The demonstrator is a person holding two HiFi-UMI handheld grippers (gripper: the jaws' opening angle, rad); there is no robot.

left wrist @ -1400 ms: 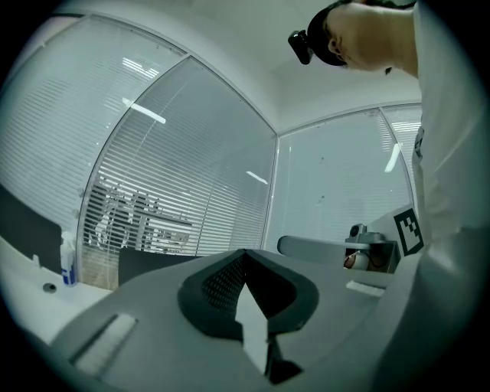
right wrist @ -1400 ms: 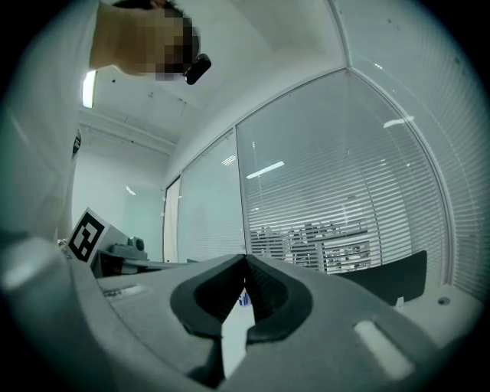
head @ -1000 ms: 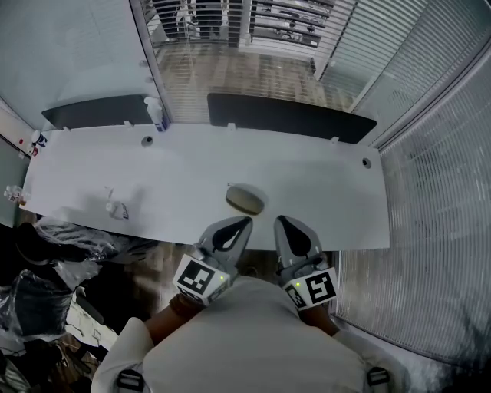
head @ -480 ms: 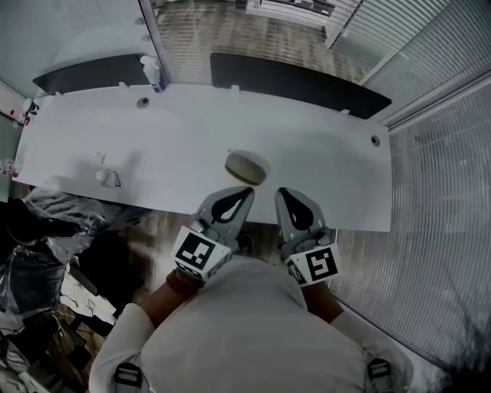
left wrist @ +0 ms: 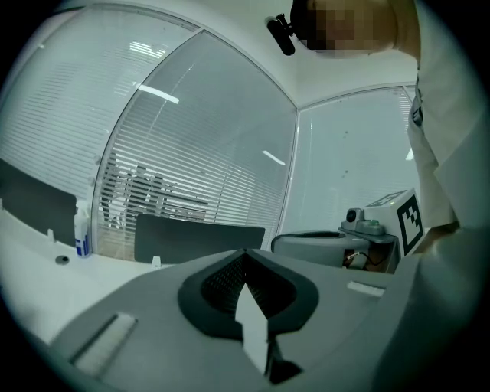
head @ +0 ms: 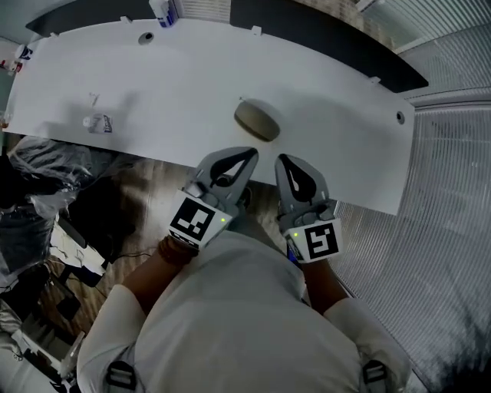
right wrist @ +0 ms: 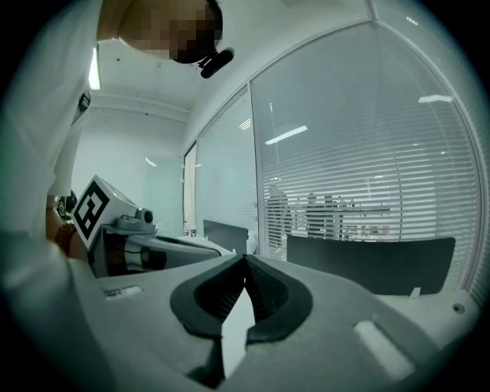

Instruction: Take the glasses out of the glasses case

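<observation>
At the far left of the white counter [head: 176, 77] a small white item [head: 98, 122] is sitting on its own, too small for me to name, and a bottle with a blue label [head: 163, 11] is standing at the far edge. Moving right, I am holding the left tongs [head: 247, 156] with the tips reaching over the counter's near edge. In the left gripper view the left tongs [left wrist: 245, 254] are pressing their jaws together at the tip, with nothing between them. Just beyond those tips the glasses case [head: 256, 121] is lying flat on the counter. It is a smooth oval shell in a dull beige-grey, looking closed and casting a soft shadow on the white surface. It is resting near the counter's near edge, well apart from the small white item and touching neither pair of tongs. To its right the right tongs [head: 284, 161] are pointing the same way. In the right gripper view the right tongs [right wrist: 245, 260] are likewise closing tip to tip on nothing.
</observation>
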